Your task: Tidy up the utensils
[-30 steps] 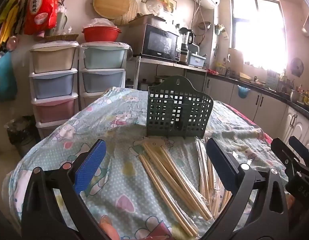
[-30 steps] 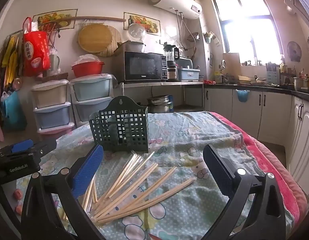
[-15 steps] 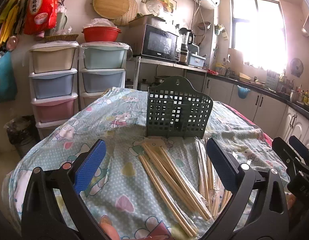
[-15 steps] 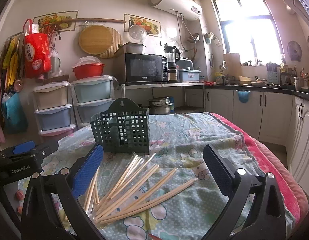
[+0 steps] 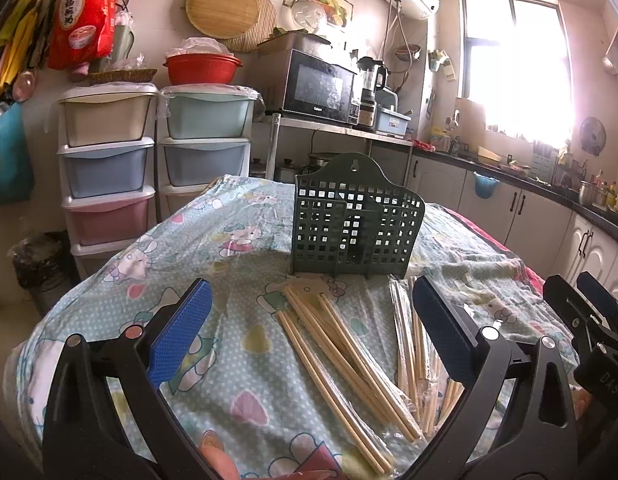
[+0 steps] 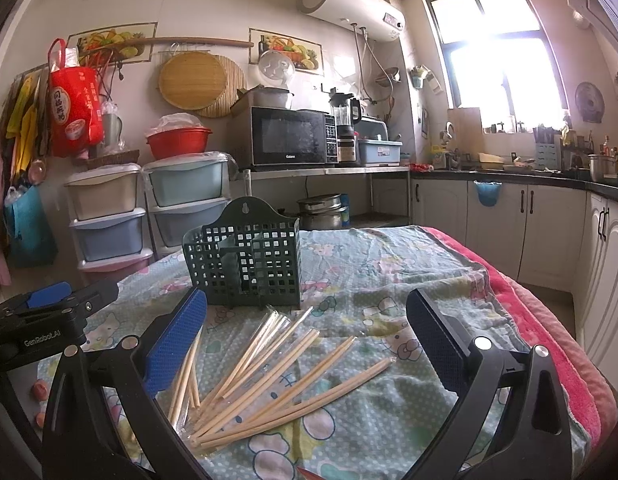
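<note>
A: Where are the chopsticks?
B: Loose on the desk, near side of the green utensil basket.
A: And each hand-held gripper?
B: Left hand-held gripper and right hand-held gripper both gape wide, holding nothing.

Wide-apart right gripper jaws above chopsticks before green caddy
</note>
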`<action>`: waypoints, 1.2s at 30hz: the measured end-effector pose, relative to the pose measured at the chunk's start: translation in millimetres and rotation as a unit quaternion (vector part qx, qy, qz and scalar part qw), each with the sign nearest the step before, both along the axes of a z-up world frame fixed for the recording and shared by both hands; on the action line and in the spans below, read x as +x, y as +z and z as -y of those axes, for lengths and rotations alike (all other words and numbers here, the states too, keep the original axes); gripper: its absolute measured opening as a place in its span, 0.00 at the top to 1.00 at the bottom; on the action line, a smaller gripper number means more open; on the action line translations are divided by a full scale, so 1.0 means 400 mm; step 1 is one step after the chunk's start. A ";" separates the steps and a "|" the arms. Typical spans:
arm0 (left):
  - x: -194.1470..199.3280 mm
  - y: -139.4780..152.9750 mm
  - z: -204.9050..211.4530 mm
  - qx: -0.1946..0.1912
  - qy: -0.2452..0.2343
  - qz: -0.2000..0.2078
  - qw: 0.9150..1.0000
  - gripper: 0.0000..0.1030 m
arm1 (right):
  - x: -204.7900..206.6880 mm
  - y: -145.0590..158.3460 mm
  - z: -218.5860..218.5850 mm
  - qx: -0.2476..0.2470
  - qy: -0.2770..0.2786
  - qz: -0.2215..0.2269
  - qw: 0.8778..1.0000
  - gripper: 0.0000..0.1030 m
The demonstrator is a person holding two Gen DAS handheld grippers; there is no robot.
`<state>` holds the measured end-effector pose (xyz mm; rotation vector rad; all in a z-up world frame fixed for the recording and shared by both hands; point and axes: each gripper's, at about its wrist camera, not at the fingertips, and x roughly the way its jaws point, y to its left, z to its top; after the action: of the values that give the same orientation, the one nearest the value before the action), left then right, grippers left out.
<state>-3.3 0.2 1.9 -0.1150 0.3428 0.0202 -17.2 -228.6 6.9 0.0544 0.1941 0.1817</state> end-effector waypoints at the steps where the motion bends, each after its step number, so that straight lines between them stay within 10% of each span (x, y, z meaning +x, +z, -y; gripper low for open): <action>1: 0.000 0.000 0.000 0.000 0.000 0.000 1.000 0.10 | 0.000 0.000 0.000 0.000 0.000 0.000 1.000 0.06; 36: 0.012 0.000 0.002 -0.004 0.004 -0.010 1.000 0.10 | 0.004 0.002 -0.015 -0.001 0.001 -0.014 1.000 0.06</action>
<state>1.4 -0.6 1.8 -0.1241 0.3617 0.0280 -15.6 -222.5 7.5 0.0546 0.2232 0.1836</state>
